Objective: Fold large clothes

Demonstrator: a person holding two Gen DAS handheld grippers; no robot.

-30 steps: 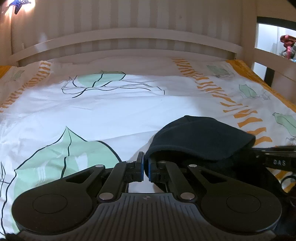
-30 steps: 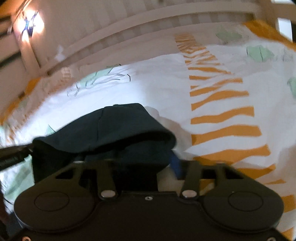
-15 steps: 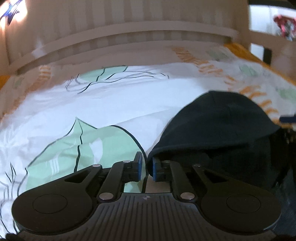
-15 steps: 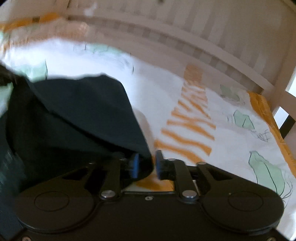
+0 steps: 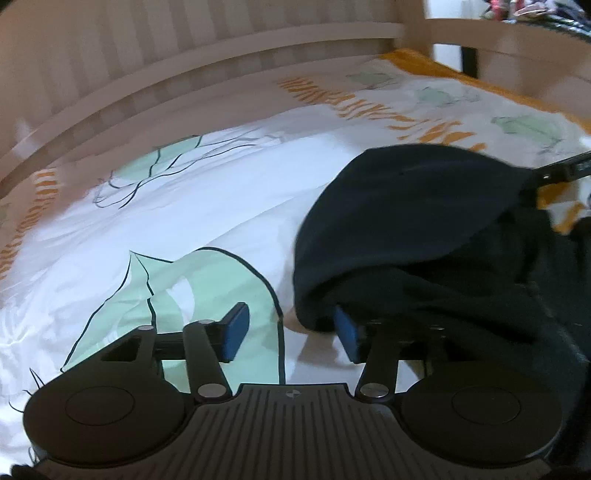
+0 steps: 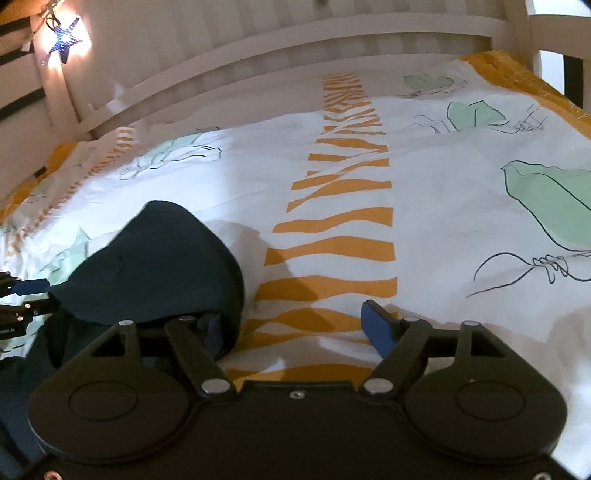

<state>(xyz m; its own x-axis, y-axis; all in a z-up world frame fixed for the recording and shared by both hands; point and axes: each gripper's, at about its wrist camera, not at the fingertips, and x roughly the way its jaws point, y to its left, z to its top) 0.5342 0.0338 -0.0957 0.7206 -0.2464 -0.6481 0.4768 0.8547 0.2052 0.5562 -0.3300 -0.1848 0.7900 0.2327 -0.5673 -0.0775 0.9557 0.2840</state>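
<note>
I see a white duvet cover (image 6: 229, 177) printed with green leaves and an orange striped band (image 6: 343, 206) spread over the bed. A slatted wooden headboard (image 6: 295, 33) crosses the top of the frame; a lit star lamp (image 6: 64, 40) glows upper left.

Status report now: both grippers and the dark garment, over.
Left gripper jaws open, right gripper jaws open. Dark garment released, lying in a folded mound on the bedsheet, draped over each gripper's inner finger. Nothing else in the way.

one dark garment (image 5: 424, 206), two hand-held grippers (image 5: 291, 332) (image 6: 295, 325)
</note>
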